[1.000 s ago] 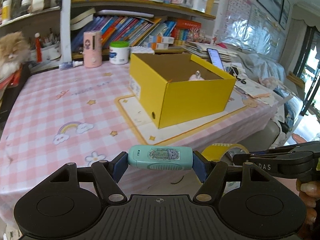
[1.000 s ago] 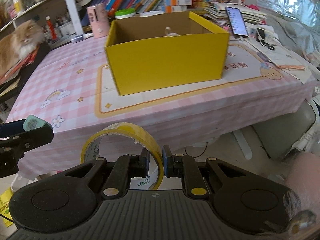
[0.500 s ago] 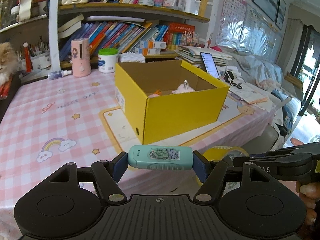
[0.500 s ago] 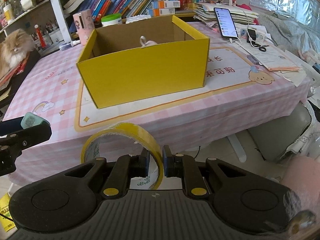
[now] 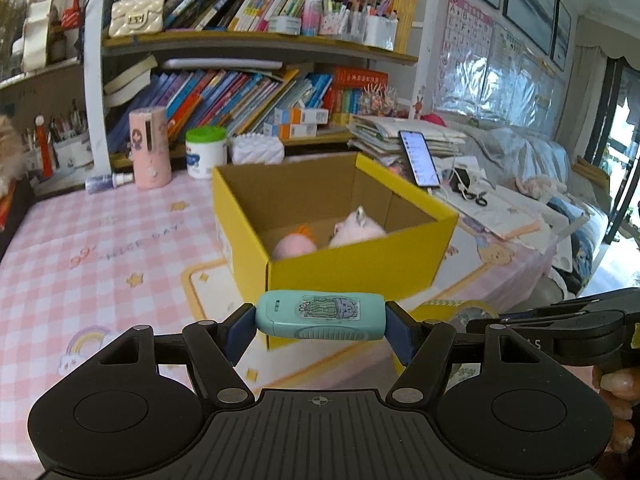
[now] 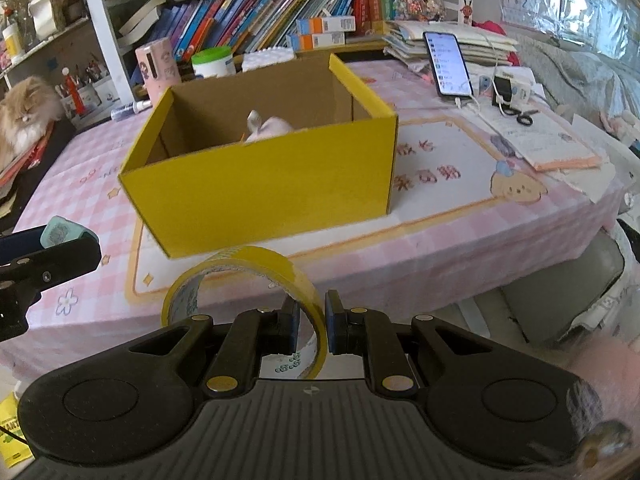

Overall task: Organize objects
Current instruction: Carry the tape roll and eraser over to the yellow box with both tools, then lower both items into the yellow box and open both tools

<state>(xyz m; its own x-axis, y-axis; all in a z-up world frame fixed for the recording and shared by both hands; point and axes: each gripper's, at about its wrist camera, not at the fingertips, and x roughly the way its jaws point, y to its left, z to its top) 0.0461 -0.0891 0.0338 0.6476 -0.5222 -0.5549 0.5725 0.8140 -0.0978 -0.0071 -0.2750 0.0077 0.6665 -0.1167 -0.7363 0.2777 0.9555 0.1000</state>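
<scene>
Over the desk's (image 6: 460, 240) near edge, both claws carry loads: left claw (image 5: 320, 320) pinches a teal case (image 5: 320, 315), right claw (image 6: 311, 320) nips a yellow tape roll (image 6: 248, 268). Two plush toys (image 5: 296, 245) sit boxed; yellow box (image 6: 280, 184) awaits both.

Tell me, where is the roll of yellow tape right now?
The roll of yellow tape is pinched in the right gripper, held in the air just short of the yellow box on the table.

Both wrist views face the yellow box (image 5: 360, 268).
</scene>
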